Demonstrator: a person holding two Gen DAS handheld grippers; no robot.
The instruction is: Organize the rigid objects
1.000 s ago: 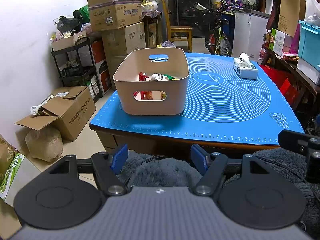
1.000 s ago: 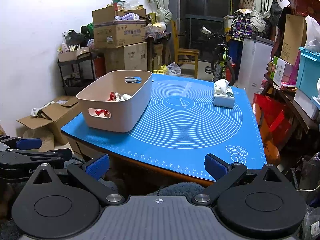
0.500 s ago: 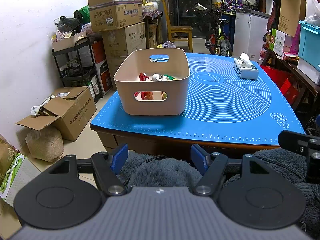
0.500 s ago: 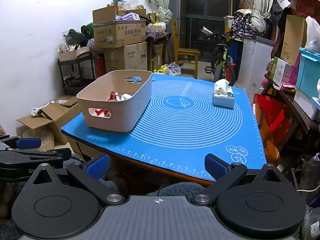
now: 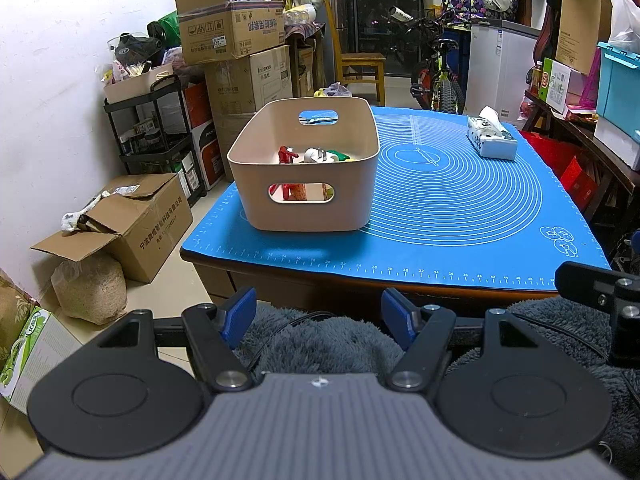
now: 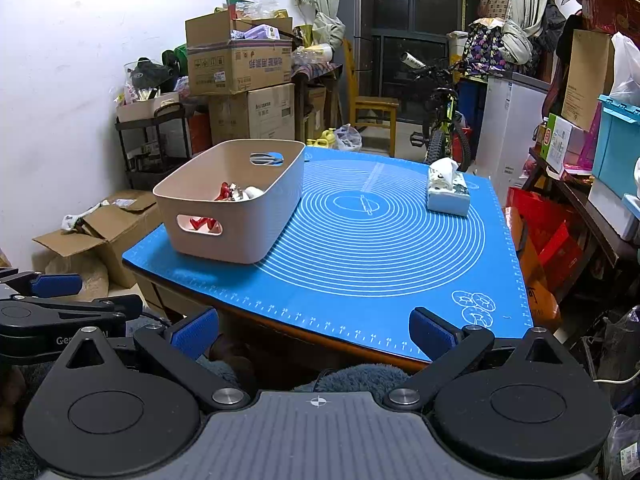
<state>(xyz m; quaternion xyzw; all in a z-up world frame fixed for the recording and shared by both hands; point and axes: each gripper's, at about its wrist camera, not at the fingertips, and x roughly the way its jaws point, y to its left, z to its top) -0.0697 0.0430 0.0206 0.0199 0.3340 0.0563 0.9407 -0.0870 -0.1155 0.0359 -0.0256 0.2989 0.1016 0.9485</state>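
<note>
Nearest, the left hand-held gripper [image 5: 319,314] and the right hand-held gripper [image 6: 314,334] both hover short of the desk [image 5: 360,284] with blue pads spread and nothing between them. On the blue mat [image 6: 380,248], the beige bin [image 5: 306,168] stands near the front left corner, holding a red toy [image 5: 286,156] and other small items. Farther right lies a tissue box [image 5: 491,140].

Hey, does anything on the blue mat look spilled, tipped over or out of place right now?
Nothing stands out. The bin sits upright on the mat with the toys inside it, and the tissue box rests flat at the far side.
</note>
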